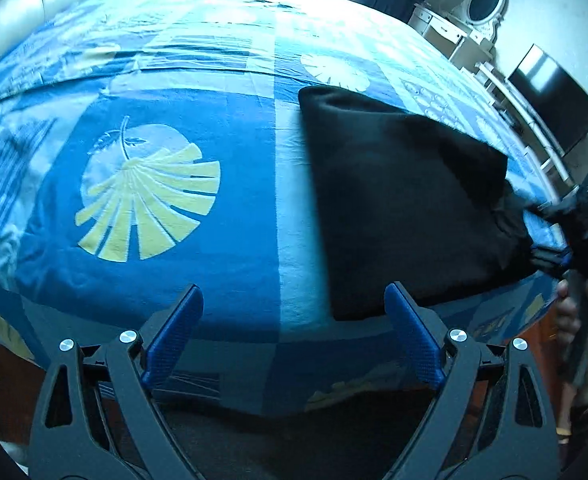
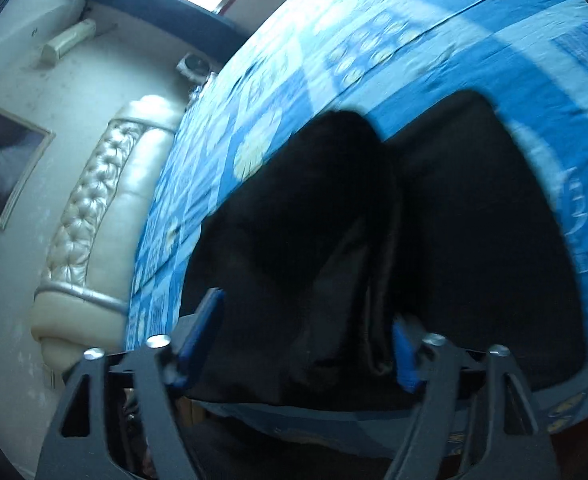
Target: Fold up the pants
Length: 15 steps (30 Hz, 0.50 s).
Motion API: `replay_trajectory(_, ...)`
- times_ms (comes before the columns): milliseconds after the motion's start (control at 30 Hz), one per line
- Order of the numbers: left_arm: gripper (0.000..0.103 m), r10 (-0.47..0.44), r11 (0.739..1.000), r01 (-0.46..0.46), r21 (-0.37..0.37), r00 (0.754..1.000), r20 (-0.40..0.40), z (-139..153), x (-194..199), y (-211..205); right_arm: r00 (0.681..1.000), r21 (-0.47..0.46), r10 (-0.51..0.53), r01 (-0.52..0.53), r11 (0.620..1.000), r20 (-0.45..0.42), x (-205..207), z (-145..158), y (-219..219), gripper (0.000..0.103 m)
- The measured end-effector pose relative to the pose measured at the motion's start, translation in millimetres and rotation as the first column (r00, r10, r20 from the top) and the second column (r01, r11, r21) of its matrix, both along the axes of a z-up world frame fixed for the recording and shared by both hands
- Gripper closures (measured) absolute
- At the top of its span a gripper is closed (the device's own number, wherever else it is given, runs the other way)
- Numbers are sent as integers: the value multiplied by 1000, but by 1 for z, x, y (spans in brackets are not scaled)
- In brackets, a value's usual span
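Observation:
The black pants [image 1: 406, 204] lie folded into a compact dark shape on the right part of the bed's blue patterned cover [image 1: 230, 184]. My left gripper [image 1: 294, 300] is open and empty, hovering near the bed's front edge just left of the pants' near corner. My right gripper [image 1: 550, 240] shows at the right edge of the left wrist view, at the pants' right end. In the right wrist view the right gripper [image 2: 306, 320] stands wide open with a thick fold of the pants [image 2: 314, 240] between its blue fingers [image 2: 404, 356]. The view is blurred.
A padded cream headboard [image 2: 94, 220] and a framed picture [image 2: 6, 160] are on the wall side. A white dresser with an oval mirror [image 1: 482, 4] and a dark screen [image 1: 554, 96] stand beyond the bed's right side. The bed's front edge [image 1: 254, 364] drops off near the left gripper.

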<state>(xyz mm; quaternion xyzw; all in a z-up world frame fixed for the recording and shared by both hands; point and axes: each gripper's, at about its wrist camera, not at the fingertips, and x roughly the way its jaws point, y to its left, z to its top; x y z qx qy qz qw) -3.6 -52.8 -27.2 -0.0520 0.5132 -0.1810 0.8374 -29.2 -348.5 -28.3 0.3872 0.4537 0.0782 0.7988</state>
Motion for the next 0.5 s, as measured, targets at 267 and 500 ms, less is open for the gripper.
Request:
replay_trajectory(267,11,-19,1000,19,-13,1000,8,1,-4,-3,994,-66,2,6,998,111,-8,39,-2,89)
replay_trajectory(500,11,-36,999,36,-24,999,10,3,-7,-9,988,-64,-69,79,995,140,-30,51,-40,90)
